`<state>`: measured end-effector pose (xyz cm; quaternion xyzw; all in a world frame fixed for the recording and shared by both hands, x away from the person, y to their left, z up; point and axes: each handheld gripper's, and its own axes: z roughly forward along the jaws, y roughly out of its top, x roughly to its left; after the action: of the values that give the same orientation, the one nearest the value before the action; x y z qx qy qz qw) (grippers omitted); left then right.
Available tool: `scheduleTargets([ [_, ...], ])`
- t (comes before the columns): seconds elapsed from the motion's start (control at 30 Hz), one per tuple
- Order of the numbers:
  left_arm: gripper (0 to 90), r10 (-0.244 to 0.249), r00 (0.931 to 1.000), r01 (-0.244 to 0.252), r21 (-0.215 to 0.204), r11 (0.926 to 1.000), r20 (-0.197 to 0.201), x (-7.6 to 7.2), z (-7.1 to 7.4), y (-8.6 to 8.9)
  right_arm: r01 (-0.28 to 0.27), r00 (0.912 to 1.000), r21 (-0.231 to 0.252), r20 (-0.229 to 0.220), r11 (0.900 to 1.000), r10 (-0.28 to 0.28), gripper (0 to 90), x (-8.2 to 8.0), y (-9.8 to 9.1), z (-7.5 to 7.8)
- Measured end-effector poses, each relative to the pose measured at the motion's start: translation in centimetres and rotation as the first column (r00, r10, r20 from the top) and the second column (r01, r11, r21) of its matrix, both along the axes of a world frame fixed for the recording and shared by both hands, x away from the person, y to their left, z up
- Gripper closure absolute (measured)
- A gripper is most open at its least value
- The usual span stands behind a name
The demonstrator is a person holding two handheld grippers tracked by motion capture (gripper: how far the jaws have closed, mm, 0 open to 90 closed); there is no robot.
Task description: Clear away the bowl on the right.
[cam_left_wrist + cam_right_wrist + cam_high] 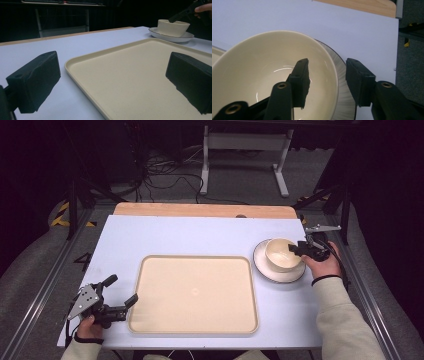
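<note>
The right gripper sits over the rim of the bowl, one jaw inside, one outside, not squeezing yet; the bowl stands on a plate beside the tray; next, pinch and lift; the left gripper waits wide open.

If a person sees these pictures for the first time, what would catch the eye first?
Probably the large cream tray, empty in the middle of the white table. Next comes the cream bowl standing on a plate to the tray's right, where the right gripper straddles the bowl's rim, one jaw inside and one outside, not yet pressing. The left gripper waits open at the tray's near left corner.
</note>
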<state>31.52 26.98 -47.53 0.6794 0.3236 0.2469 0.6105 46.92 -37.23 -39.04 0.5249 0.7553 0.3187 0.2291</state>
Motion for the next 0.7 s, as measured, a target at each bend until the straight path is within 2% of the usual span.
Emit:
scheduleTargets([
  [0.23,0.2,0.000,1.0000,0.000,0.000,1.0000,0.000,0.0,0.0,0.0,0.005,0.9979,-0.014,-0.064,0.9999,-0.006,66.9,0.7,0.2,-0.9],
  [0.47,0.2,0.000,1.0000,0.000,-0.001,1.0000,0.000,0.0,0.0,0.0,0.035,0.9908,0.009,-0.131,0.9994,-0.033,79.1,1.1,0.0,-1.2],
  [0.7,0.3,0.000,1.0000,0.000,0.000,1.0000,0.000,0.0,0.0,0.0,0.062,0.9827,0.047,-0.178,0.9970,-0.052,82.7,1.1,-0.3,-0.9],
])
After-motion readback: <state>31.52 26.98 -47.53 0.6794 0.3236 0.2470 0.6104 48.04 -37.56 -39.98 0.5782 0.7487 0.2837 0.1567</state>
